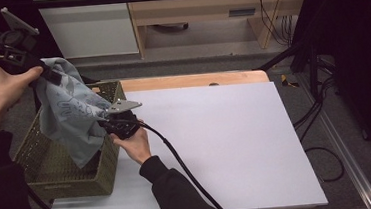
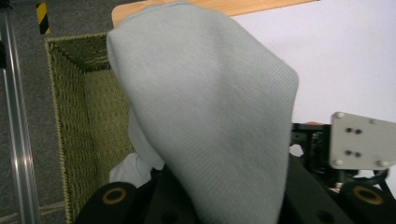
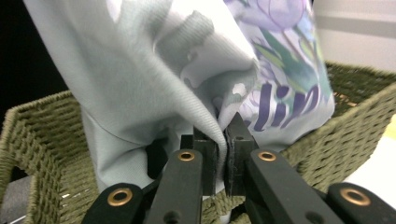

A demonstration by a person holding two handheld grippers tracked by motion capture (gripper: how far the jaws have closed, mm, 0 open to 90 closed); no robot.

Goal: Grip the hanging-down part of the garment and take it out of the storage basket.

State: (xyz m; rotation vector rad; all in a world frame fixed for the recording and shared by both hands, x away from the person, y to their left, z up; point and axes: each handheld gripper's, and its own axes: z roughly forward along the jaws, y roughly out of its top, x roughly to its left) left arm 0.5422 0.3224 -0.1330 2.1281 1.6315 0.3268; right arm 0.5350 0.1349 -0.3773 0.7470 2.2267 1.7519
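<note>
- Pinching a fold of the pale blue printed garment (image 3: 154, 79), the right hand-held gripper (image 3: 223, 140) has its jaws pressed together on the cloth, low on its near edge.
- Up and to the left of it, the left hand-held gripper (image 1: 45, 74) is clamped on the garment's top corner, so the cloth hangs lengthwise between the two grips.
- Directly below both sits the woven green basket (image 1: 53, 167), at the left end of the table (image 1: 237, 145); the hem hangs inside it.
- Judging by this, lifting clear toward the white surface to the right comes next.
</note>
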